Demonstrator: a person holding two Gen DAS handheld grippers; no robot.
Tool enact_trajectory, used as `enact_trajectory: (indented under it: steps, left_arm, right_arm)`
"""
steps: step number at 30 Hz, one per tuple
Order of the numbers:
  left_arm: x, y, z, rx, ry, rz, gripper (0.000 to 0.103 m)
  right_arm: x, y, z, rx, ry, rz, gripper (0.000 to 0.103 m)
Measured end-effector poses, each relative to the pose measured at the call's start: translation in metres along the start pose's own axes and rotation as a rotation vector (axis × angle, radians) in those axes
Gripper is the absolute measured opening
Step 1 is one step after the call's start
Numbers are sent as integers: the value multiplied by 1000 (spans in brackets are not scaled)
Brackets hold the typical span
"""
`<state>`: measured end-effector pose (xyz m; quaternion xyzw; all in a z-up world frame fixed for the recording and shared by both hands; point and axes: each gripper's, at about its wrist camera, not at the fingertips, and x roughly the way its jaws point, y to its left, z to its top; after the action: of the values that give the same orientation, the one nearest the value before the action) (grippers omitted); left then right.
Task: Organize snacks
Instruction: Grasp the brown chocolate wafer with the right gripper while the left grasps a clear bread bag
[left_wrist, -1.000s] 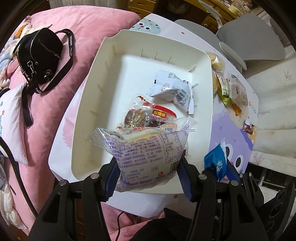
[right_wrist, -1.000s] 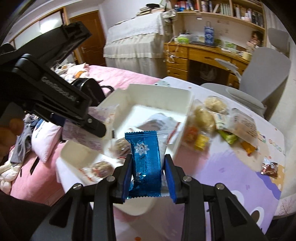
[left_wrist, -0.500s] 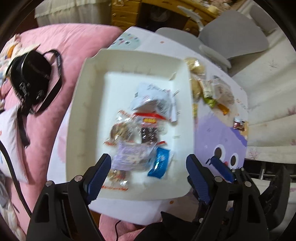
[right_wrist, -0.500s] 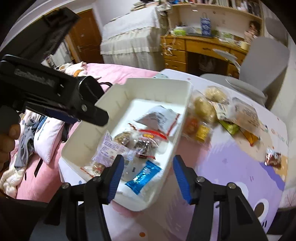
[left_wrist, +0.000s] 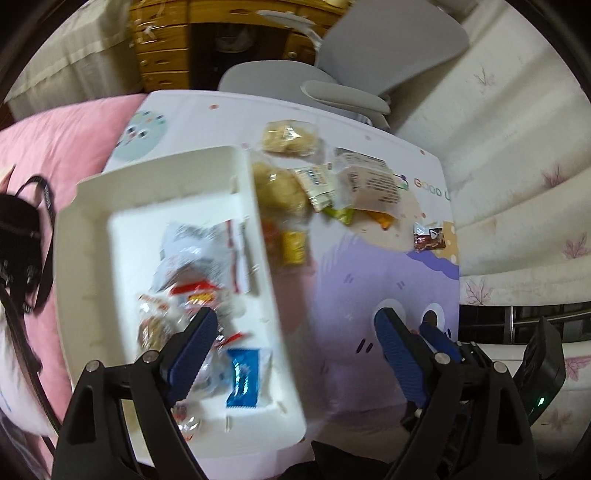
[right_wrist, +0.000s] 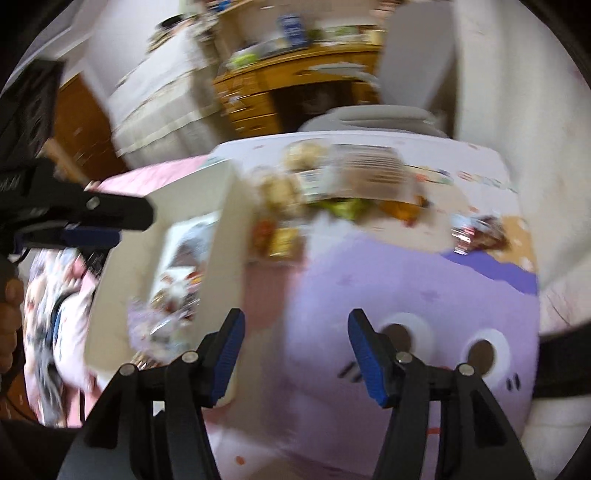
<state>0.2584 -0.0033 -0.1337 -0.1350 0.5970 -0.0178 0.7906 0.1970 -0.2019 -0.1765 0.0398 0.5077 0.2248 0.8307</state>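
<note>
Both grippers' fingers (left_wrist: 397, 354) apart (empty), tilted tableward.

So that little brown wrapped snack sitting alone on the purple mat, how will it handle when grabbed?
The brown wrapped snack is probably light and crinkly, its foil looking glossy and thin. It may slide on the smooth purple mat if nudged.

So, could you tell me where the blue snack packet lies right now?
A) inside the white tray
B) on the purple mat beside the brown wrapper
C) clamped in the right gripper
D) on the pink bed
A: the blue packet lies on the floor of the white tray, near its front corner, while the right gripper stands open with nothing between its fingers.
</note>
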Motion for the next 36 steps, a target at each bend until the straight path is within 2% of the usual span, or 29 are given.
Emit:
enact_trajectory:
  steps: [6,12,18,21,24,28,36]
  left_arm:
    - [25,-34,30,66,17,-32,87]
    - [46,-68,65,132,17,-20,87]
    - [75,-86,99,116,28,1,87]
    - [90,-92,112,108,29,17,88]
    - [113,-99,126,102,43,48,95]
    - [141,-102,138,67,77,66,95]
    - [180,-109,152,45,95,118,95]
  right_arm:
    - [1,-56,8,207,-2,-72,60]
    - [10,-110,9,393,-13,-136,60]
    - [32,-154,14,534,-13,-170,60]
    - [42,-168,21,558,-33,-184,60]
    - [51,-177,30,576,-36,-195,60]
    - [64,-188,42,611,-38,-203,60]
    - [84,-202,58,650,-18,-192,60]
